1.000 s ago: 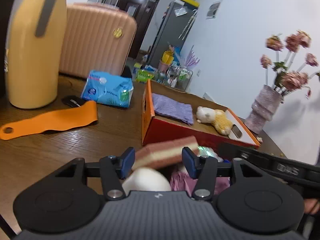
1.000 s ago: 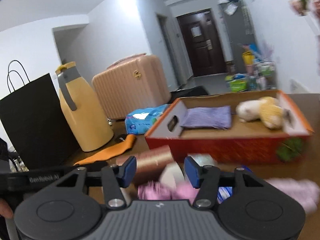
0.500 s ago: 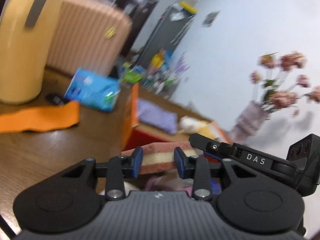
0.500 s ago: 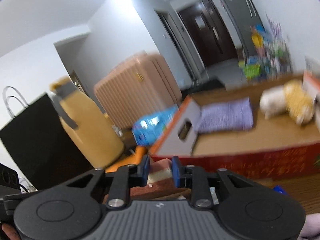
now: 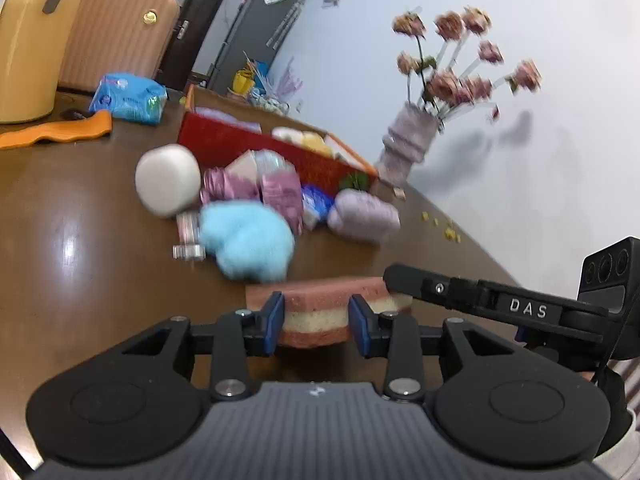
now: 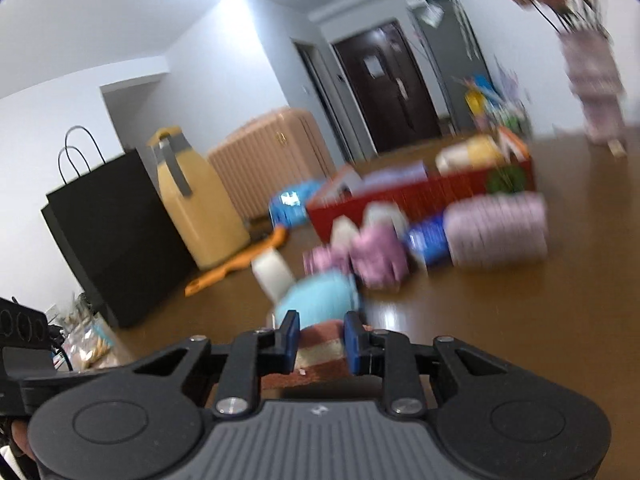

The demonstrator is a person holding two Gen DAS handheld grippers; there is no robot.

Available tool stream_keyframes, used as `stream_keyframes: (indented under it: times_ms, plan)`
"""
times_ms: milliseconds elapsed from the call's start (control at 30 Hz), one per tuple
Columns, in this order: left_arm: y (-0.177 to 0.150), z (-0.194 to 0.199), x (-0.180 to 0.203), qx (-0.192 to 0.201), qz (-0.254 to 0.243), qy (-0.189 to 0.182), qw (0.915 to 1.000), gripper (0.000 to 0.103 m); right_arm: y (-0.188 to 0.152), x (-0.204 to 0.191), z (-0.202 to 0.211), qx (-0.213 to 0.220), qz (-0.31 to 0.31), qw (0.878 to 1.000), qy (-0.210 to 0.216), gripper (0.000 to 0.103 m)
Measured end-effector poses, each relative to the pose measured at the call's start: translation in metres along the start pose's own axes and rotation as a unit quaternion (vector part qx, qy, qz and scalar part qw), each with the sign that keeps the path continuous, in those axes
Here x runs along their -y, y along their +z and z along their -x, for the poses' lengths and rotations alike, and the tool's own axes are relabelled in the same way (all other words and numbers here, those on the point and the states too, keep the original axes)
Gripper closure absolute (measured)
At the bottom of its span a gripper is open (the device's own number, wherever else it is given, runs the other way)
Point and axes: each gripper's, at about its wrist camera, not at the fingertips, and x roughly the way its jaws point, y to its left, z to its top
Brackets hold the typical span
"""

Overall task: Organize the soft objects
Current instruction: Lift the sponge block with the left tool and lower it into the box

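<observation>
Both claws pinch one layered sponge block, pink on the outside with a cream band through the middle (image 5: 316, 312), low over a glossy brown wooden desk (image 5: 80, 208). The left claw (image 5: 316, 322) has its blue pads pressed on the block's sides, its jaws having just closed in; the right claw (image 6: 319, 340) clamps the other end of the same block, its jaws likewise having just closed. In the left wrist view the right claw's black finger reaches the block's far right corner.

Just beyond the block lies a fluffy light-blue plush piece (image 5: 246, 242), with a white rounded foam ball (image 5: 168, 180) near it, then crumpled pink wrapped bundles (image 5: 280, 192), a small blue packet (image 5: 316, 202) and a pale lilac yarn-like roll (image 5: 364, 218), all bunched in front of a red cardboard box (image 5: 256, 148). Inside the box sit a purple cloth and a white-and-yellow plush toy, blurred.

Farther left stand a tall yellow jug (image 6: 200, 204), a black paper carrier bag (image 6: 108, 228) and a ribbed peach suitcase (image 5: 116, 28), with an orange strap (image 5: 56, 134) and a blue tissue pack (image 5: 128, 98) on the desk. A grey vase of pink flowers (image 5: 410, 142) stands past the box
</observation>
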Motion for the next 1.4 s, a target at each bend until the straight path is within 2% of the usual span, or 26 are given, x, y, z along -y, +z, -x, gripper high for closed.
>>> stream_keyframes:
  times_ms: [67, 133, 233, 300, 400, 500, 567, 633, 767, 833, 933, 1033, 1100, 1233, 1300, 1400]
  plan:
    - [-0.011, 0.007, 0.006, -0.011, -0.015, -0.003, 0.9998, 0.063, -0.017, -0.002, 0.014, -0.009, -0.012, 1.0, 0.003, 0.078]
    - [-0.018, 0.015, 0.008, -0.021, -0.014, -0.016, 0.9996, 0.052, -0.029, -0.005, 0.026, -0.015, -0.019, 1.0, 0.013, 0.077]
    - [-0.023, 0.028, 0.008, -0.028, -0.009, -0.041, 0.9987, 0.049, -0.037, -0.006, 0.039, -0.013, -0.031, 0.999, 0.017, 0.073]
    - [-0.023, 0.032, 0.008, -0.027, -0.004, -0.037, 0.999, 0.045, -0.037, -0.003, 0.043, -0.007, -0.045, 0.999, 0.018, 0.072]
    - [-0.017, 0.027, 0.006, -0.029, 0.015, -0.026, 0.9991, 0.045, -0.03, -0.001, 0.037, -0.009, -0.053, 0.998, 0.015, 0.07]
    - [-0.015, 0.016, 0.0, -0.052, 0.04, -0.014, 0.9978, 0.045, -0.03, -0.002, 0.028, -0.023, -0.052, 0.998, 0.01, 0.07]
    - [-0.018, 0.012, -0.004, -0.06, 0.047, -0.009, 0.9971, 0.05, -0.033, -0.003, 0.022, -0.035, -0.055, 0.998, 0.002, 0.07]
    - [-0.019, 0.01, -0.008, -0.067, 0.061, -0.016, 0.9957, 0.061, -0.037, 0.0, 0.016, -0.048, -0.071, 0.996, 0.003, 0.071]
    - [-0.01, 0.006, -0.006, -0.058, 0.058, -0.006, 0.9966, 0.069, -0.034, 0.003, 0.012, -0.044, -0.085, 0.995, -0.001, 0.075]
    - [0.007, 0.002, -0.003, -0.044, 0.052, -0.011, 0.9976, 0.07, -0.019, 0.004, 0.011, -0.026, -0.081, 0.996, 0.0, 0.075]
    - [0.06, -0.01, 0.003, -0.011, 0.023, -0.019, 0.9995, 0.07, 0.032, 0.003, 0.002, 0.012, -0.051, 0.999, 0.006, 0.075]
    - [0.134, -0.038, 0.0, 0.015, 0.002, -0.029, 0.9995, 0.07, 0.102, 0.008, -0.026, 0.047, -0.018, 0.999, 0.009, 0.075]
    - [0.179, -0.067, -0.009, 0.025, -0.003, -0.028, 0.9993, 0.071, 0.15, 0.017, -0.056, 0.059, -0.02, 0.998, 0.012, 0.075]
    - [0.246, -0.142, -0.042, 0.005, 0.025, -0.007, 0.9997, 0.071, 0.221, 0.037, -0.139, 0.042, -0.015, 0.999, -0.017, 0.075]
    - [0.258, -0.175, -0.058, -0.013, 0.042, 0.017, 0.9989, 0.071, 0.238, 0.052, -0.184, 0.016, -0.022, 0.999, -0.031, 0.075]
    - [0.258, -0.219, -0.075, -0.046, 0.021, 0.06, 0.997, 0.071, 0.241, 0.074, -0.24, -0.031, -0.03, 0.998, -0.047, 0.075]
